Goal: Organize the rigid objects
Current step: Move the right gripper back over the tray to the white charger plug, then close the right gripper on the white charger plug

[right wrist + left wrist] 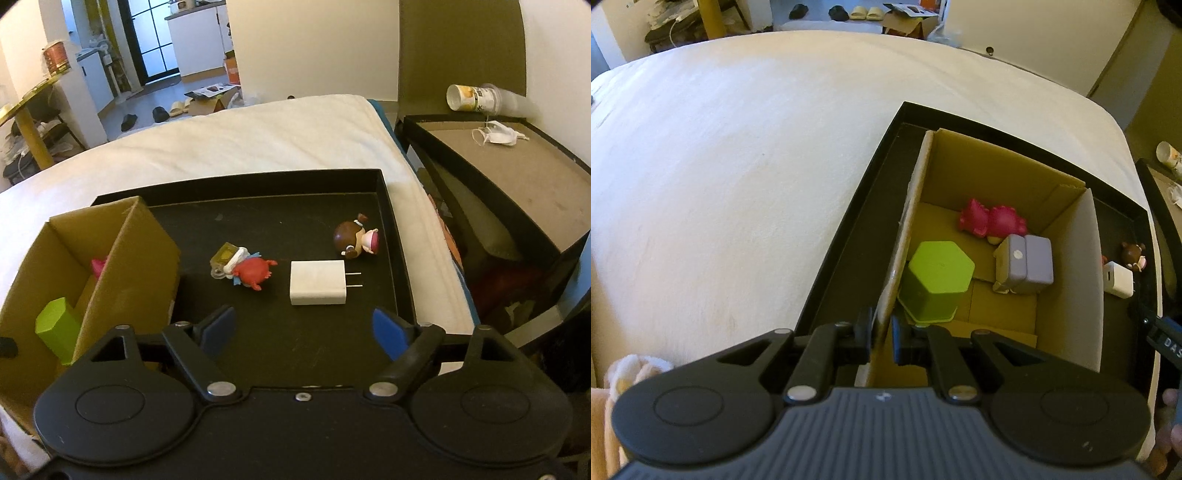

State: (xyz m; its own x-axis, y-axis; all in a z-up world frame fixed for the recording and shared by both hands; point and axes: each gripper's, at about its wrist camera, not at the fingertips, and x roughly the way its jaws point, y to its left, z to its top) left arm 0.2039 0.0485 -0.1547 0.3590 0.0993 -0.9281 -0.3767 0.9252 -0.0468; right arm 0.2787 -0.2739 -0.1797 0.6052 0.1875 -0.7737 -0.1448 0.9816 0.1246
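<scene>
My left gripper (881,330) is shut on the left wall of the cardboard box (905,236), which stands in a black tray (849,236). Inside the box lie a green hexagonal block (936,280), a pink toy (991,221) and a lilac block figure (1027,264). My right gripper (304,328) is open and empty, low over the tray (280,343). Just ahead of it on the tray lie a white charger plug (317,282), a red crab toy (247,271) and a brown-haired doll (354,238). The box (122,254) stands to its left.
The tray rests on a white bed (738,166). A dark side table (509,166) to the right of the bed holds a tipped paper cup (476,98) and a face mask (498,134). Shoes and a carton lie on the floor beyond the bed.
</scene>
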